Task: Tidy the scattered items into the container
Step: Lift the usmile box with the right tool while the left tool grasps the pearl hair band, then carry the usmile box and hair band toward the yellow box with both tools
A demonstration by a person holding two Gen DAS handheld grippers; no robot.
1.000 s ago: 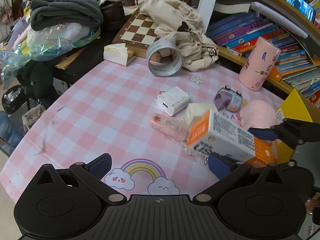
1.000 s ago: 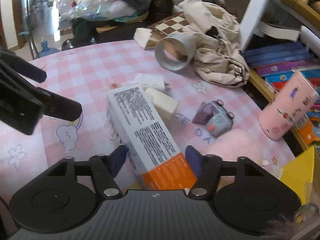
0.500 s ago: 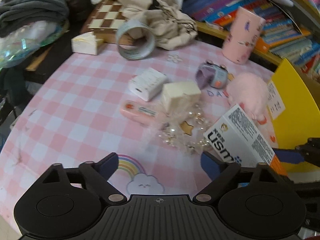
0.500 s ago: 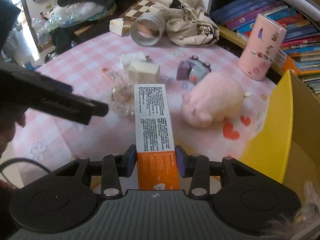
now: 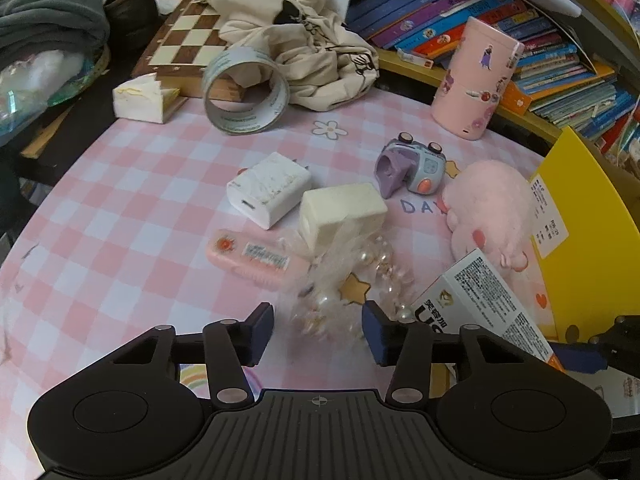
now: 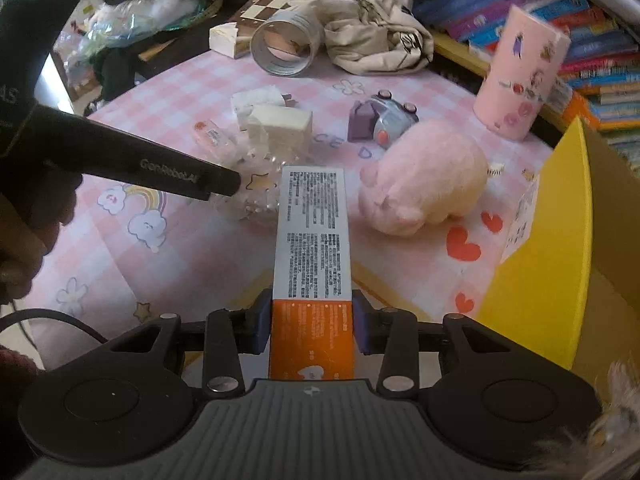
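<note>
A white and orange carton (image 6: pixel 312 264) is clamped in the right gripper (image 6: pixel 311 326) beside a yellow box (image 6: pixel 552 264). The left gripper (image 5: pixel 318 330) is closing around a clear bag of pearls (image 5: pixel 352 280), not yet pressed.

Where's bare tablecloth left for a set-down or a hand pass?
Free: the checkered stretch left of the charger and pink case, out to the table edge; a smaller strip between tape roll and pink cup. Crowded: soap block, bead bag, toy camera, plush by the yellow box.
</note>
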